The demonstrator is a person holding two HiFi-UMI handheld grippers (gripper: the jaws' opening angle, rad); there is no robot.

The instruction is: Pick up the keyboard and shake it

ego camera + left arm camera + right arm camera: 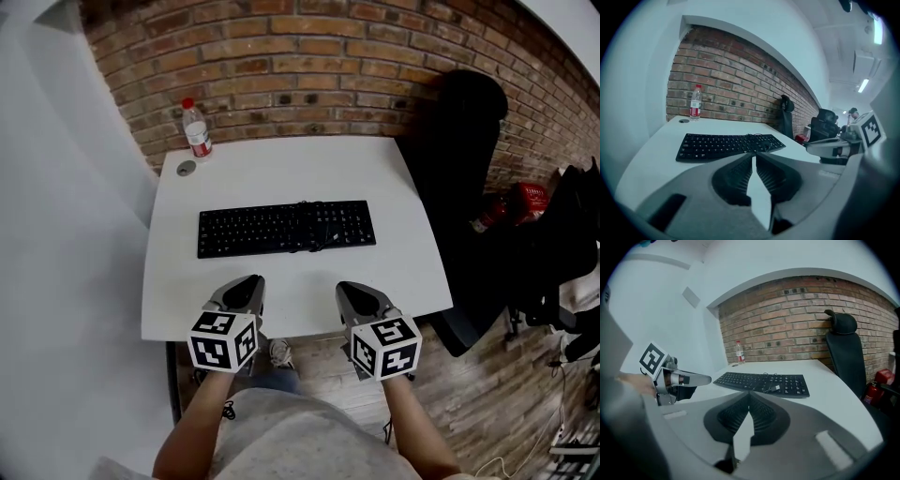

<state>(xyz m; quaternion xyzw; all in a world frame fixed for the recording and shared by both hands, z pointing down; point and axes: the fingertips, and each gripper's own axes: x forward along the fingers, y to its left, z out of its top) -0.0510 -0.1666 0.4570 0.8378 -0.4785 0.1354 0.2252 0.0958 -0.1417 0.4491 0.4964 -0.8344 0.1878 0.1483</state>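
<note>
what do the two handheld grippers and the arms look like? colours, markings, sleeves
Both are alike: the left gripper and right gripper have grey tapered shells, with dark ribbed pads on the inner faces. Each carries a white cube printed with black square markers. No cables show on them. The forearms are uncovered, with no sleeves in view.

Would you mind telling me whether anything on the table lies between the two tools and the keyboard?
Nothing visible does: only bare table separates the left tool and right tool from the keyboard. The bottle stands at the far left corner, behind the keyboard.
</note>
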